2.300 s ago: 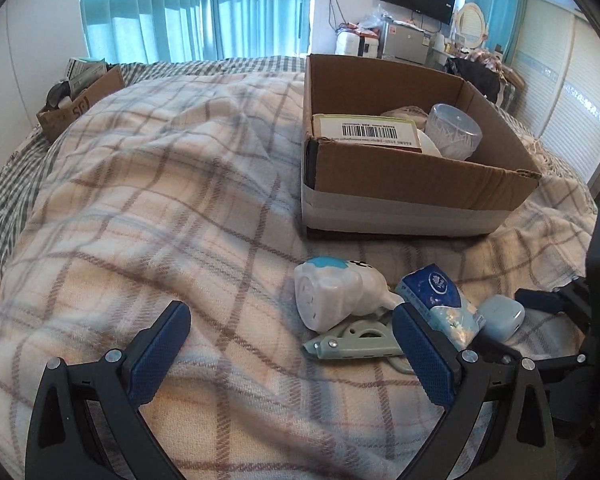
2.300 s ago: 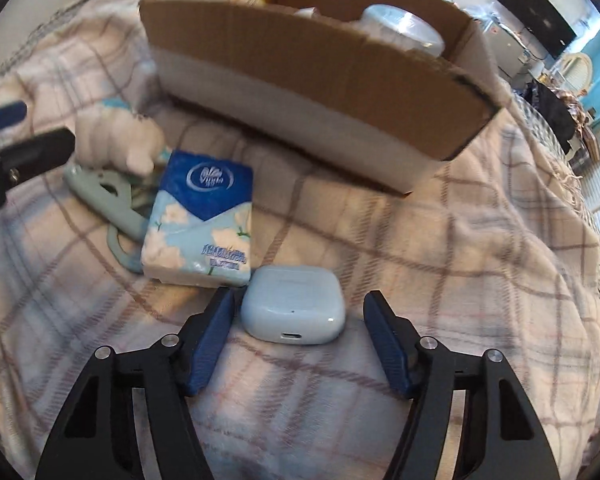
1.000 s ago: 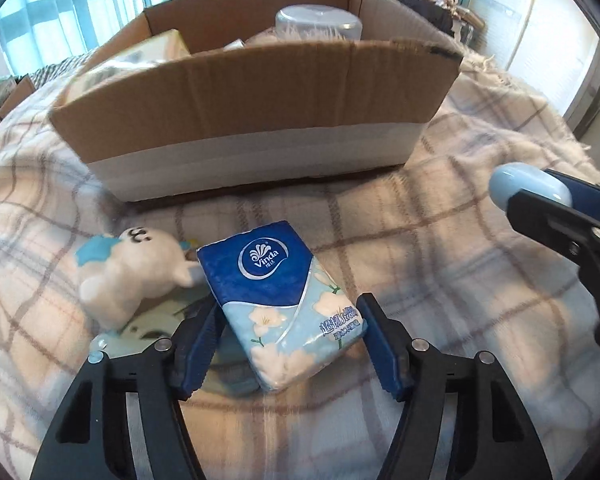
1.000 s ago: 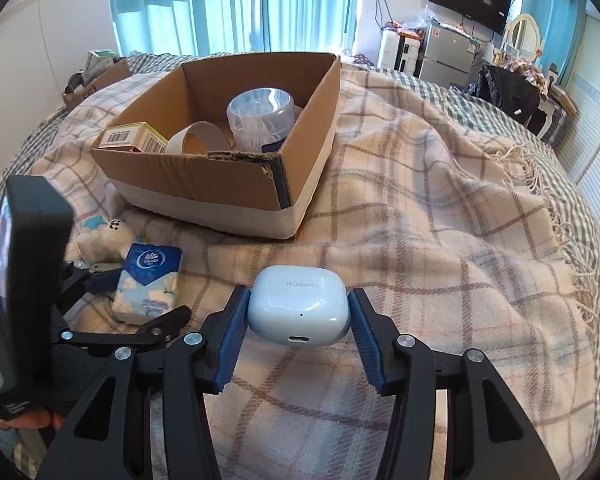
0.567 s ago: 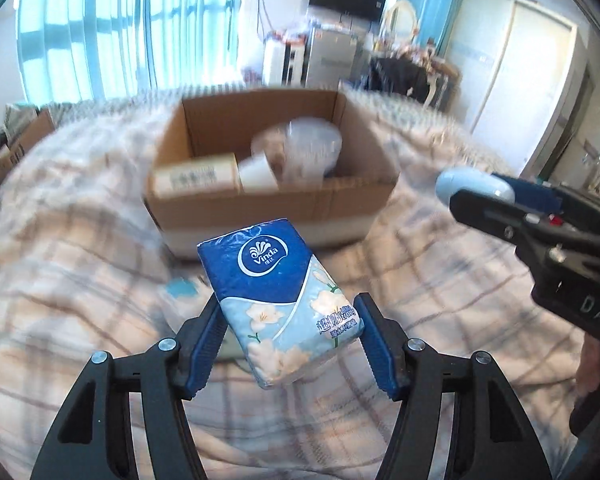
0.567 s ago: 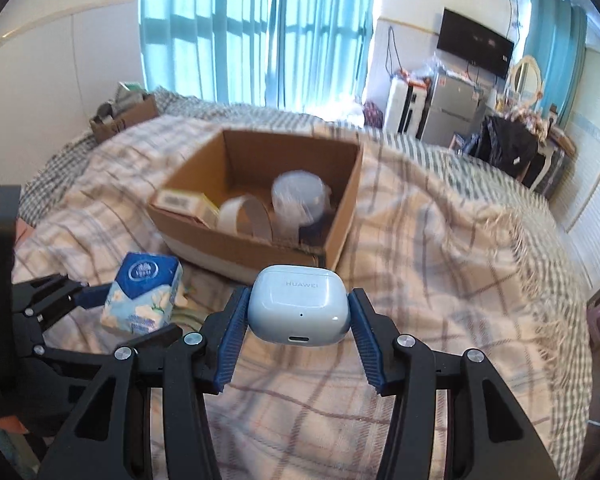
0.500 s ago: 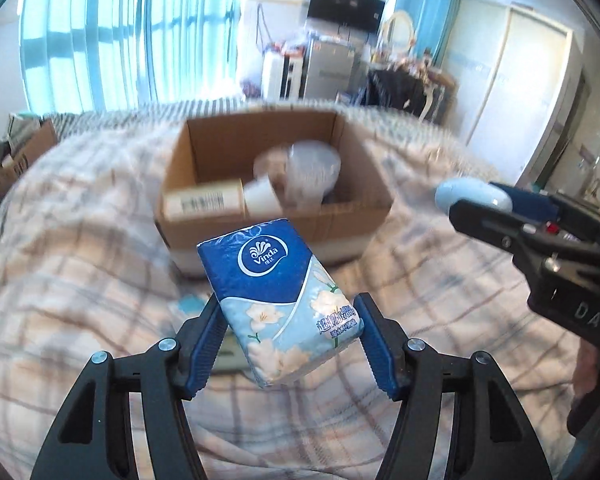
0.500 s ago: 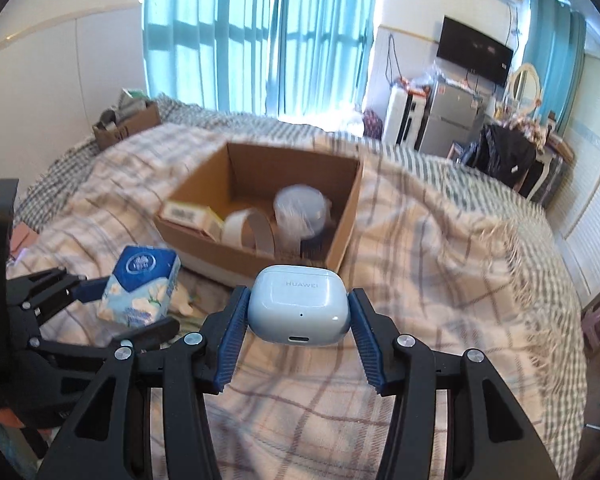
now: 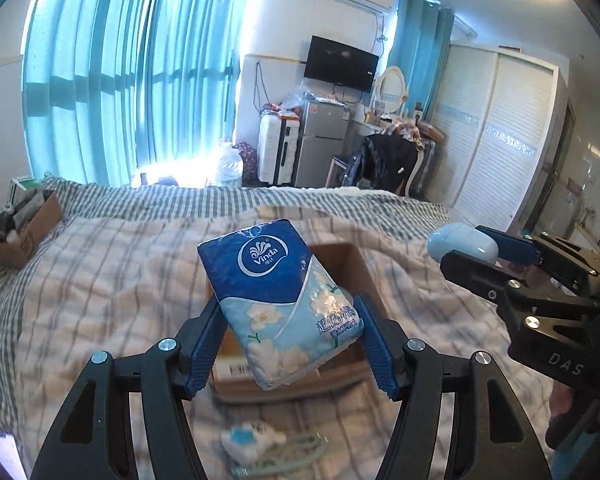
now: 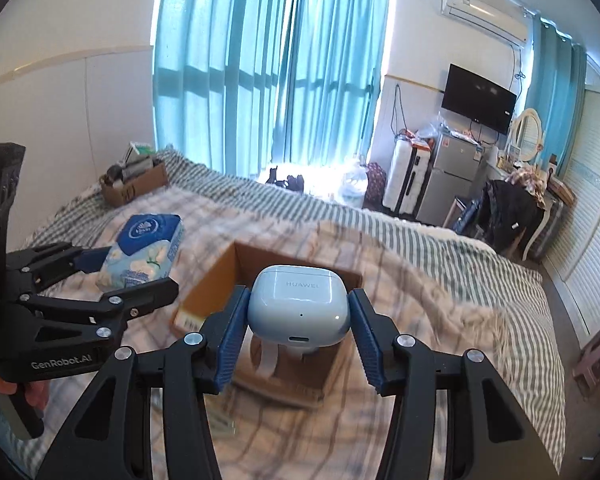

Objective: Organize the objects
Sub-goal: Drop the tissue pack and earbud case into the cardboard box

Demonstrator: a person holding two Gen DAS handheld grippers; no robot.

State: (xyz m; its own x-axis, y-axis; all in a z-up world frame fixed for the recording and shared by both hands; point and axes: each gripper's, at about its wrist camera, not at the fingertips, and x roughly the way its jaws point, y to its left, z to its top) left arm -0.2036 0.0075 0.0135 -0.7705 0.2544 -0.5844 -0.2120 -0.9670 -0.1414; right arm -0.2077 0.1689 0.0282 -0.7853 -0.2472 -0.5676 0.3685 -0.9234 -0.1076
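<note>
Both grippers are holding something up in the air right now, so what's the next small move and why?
Probably lower both grippers toward the open cardboard box and release there. The left gripper is shut on the tissue pack and the right gripper on the earbuds case, both held above the box on the plaid blanket, which already holds other items.

tissue pack (image 9: 284,312), earbud case (image 10: 299,306), both aloft
</note>
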